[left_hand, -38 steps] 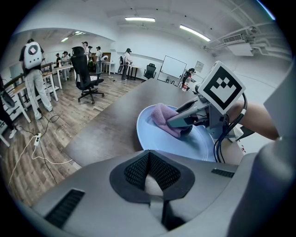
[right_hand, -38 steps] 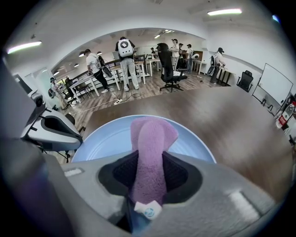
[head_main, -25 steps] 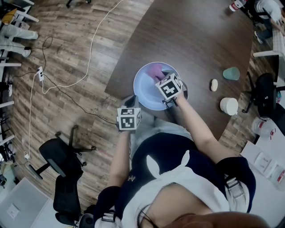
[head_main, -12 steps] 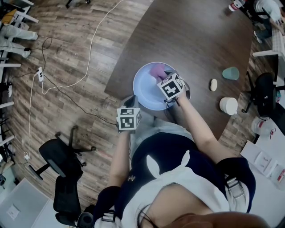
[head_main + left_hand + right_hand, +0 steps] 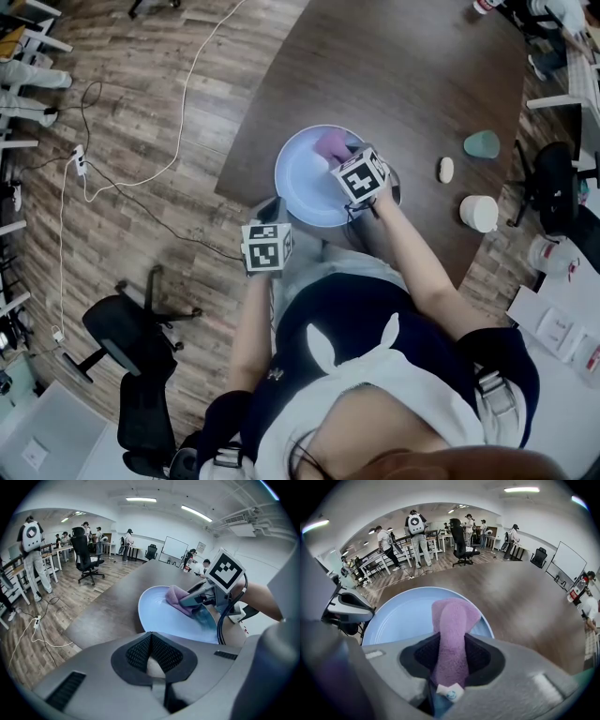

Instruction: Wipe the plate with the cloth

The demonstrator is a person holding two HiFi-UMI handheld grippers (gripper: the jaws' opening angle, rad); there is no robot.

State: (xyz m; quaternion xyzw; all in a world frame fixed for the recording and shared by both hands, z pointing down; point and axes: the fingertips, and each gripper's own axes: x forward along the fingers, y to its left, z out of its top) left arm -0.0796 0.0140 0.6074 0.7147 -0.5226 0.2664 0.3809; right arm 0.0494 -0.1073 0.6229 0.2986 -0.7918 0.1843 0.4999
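Dark wooden desk (image 5: 403, 84) carrying a pale blue plate (image 5: 302, 183) close to its near edge. Right gripper (image 5: 451, 643): jaws clamped on a purple cloth (image 5: 453, 613), whose long axis runs straight out along them. Its free end rests on the plate's far-right part, so most of the bare face lies to the left of the cloth and nearer the person. Left gripper (image 5: 151, 639): jaws together, nothing seen between them, tips just beside the near-left rim.

Right claw (image 5: 451, 665) clamped, arm outstretched; left claw (image 5: 151, 660) closed
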